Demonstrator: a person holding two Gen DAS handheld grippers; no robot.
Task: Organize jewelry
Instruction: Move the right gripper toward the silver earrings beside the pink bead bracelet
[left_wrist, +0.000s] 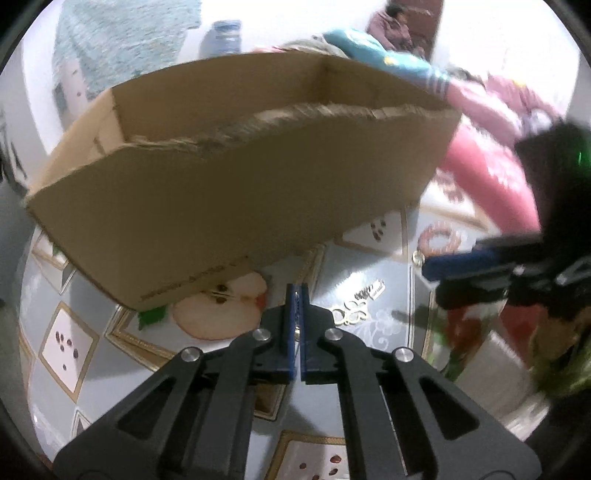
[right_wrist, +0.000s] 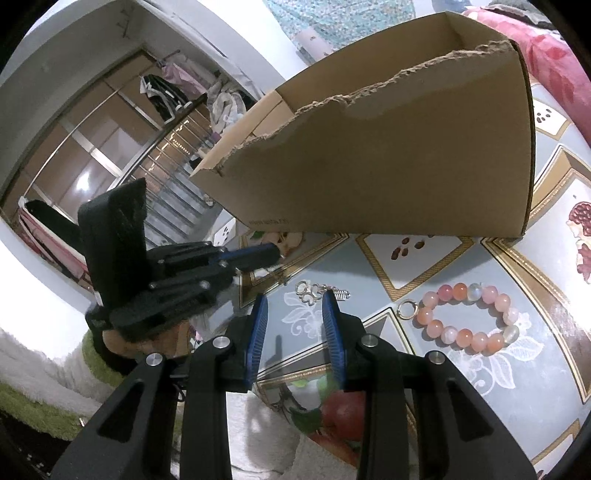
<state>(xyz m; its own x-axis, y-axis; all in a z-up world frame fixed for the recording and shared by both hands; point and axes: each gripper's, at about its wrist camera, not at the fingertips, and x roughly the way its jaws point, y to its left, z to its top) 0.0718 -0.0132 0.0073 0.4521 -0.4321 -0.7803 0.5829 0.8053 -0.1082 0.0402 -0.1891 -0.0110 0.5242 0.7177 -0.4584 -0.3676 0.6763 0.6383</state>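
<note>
Jaws of the left gripper (left_wrist: 295, 295) are pressed together, with a small glint between the blue pads that is too small to identify. Jaws of the right gripper (right_wrist: 295, 306) stand apart, hovering just above the gold clover bracelet (right_wrist: 314, 291), which lies on the patterned counter (right_wrist: 424, 266). To its right, well apart, a pink beaded bracelet (right_wrist: 467, 319) lies flat with a small gold ring (right_wrist: 407, 309) just beside its left edge. Behind them sits a cardboard box (right_wrist: 388, 166) with a ragged torn rim, open at the top. From the left wrist view, the box (left_wrist: 229, 199) fills the middle and the clover bracelet (left_wrist: 349, 314) lies to the right of the pads.
</note>
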